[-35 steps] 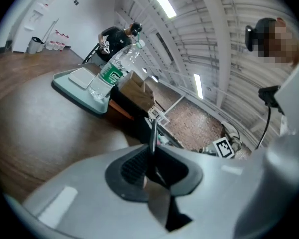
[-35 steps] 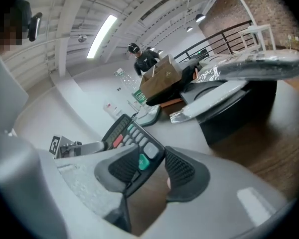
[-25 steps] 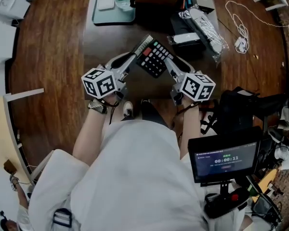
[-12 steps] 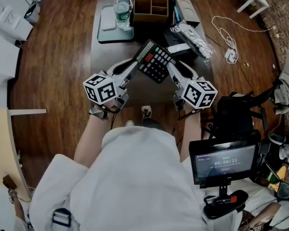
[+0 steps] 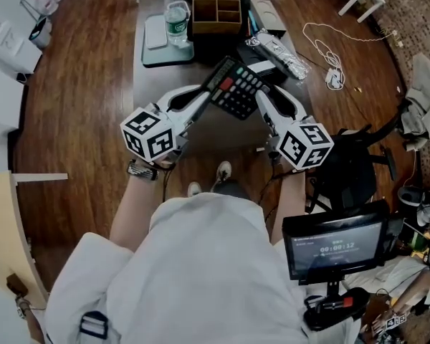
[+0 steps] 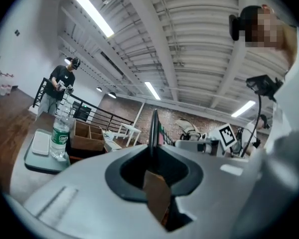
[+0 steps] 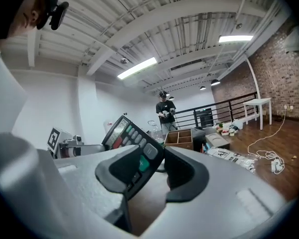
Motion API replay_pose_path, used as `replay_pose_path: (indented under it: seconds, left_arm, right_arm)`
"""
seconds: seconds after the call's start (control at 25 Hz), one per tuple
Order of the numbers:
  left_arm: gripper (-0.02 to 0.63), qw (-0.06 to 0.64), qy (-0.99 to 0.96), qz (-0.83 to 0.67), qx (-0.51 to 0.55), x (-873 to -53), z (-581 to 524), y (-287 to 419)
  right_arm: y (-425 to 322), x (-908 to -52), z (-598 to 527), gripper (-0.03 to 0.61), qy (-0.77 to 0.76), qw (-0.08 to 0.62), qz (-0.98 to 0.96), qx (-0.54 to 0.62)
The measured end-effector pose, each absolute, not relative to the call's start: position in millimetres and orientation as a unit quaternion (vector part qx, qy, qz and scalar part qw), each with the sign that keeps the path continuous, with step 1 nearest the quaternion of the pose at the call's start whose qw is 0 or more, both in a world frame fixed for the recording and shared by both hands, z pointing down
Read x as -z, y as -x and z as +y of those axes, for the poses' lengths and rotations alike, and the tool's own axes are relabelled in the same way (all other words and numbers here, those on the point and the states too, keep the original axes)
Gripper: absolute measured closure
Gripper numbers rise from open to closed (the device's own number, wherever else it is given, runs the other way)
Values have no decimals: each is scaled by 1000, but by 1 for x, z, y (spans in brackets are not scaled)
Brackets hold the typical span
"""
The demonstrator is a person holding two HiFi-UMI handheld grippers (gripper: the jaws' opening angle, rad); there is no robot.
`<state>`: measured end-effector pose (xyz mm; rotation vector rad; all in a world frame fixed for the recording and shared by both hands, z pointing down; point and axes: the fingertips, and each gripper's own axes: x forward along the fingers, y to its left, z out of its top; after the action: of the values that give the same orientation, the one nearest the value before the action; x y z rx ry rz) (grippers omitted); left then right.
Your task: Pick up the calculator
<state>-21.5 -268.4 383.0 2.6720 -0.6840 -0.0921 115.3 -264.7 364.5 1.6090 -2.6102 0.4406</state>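
A black calculator (image 5: 236,86) with grey, red and green keys hangs tilted in the air above the dark table (image 5: 149,92). My left gripper (image 5: 208,96) is shut on its left edge, and my right gripper (image 5: 261,102) is shut on its right corner. The left gripper view has the calculator (image 6: 153,126) edge-on, a thin dark blade pinched inside the left gripper (image 6: 152,169). Seen from the right gripper view, the keypad face of the calculator (image 7: 131,133) slants up to the left out of the right gripper (image 7: 150,169).
At the table's far end stand a water bottle (image 5: 176,7) on a grey tray (image 5: 160,50), a wooden divider box (image 5: 216,11) and a foil-wrapped pack (image 5: 278,54). A white cable (image 5: 331,57) lies on the floor. A monitor (image 5: 335,246) stands at lower right. Another person (image 7: 165,111) stands far off.
Both grippers have risen together with the calculator clamped between them, and the table and its things have dropped away below. Both grips look unchanged.
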Motion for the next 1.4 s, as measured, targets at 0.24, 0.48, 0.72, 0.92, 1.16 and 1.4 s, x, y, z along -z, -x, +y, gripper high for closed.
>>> replay_pose_path:
  seconds: [0.24, 0.48, 0.72, 0.92, 1.16, 1.4]
  left_arm:
    - [555, 178, -952, -245, 47, -369, -264, 20]
    - [555, 155, -952, -255, 64, -347, -258, 28]
    - [555, 114, -955, -264, 69, -330, -255, 21]
    - [555, 114, -954, -271, 66, -334, -249, 10]
    - [555, 112, -953, -275, 59, -332, -245, 9]
    - [555, 127, -951, -277, 56, -335, -237, 17]
  right_arm:
    - [-117, -345, -261, 425, -514, 10, -850, -115]
    - [-109, -320, -257, 425, -482, -4, -873, -82]
    - [-117, -304, -256, 431, -467, -11, -882, -56]
    - [-127, -307, -254, 433, -472, -21, -879, -69]
    - [-129, -306, -250, 436, -468, -42, -879, -79]
    - [-122, -309, -242, 436, -467, -45, -879, -84]
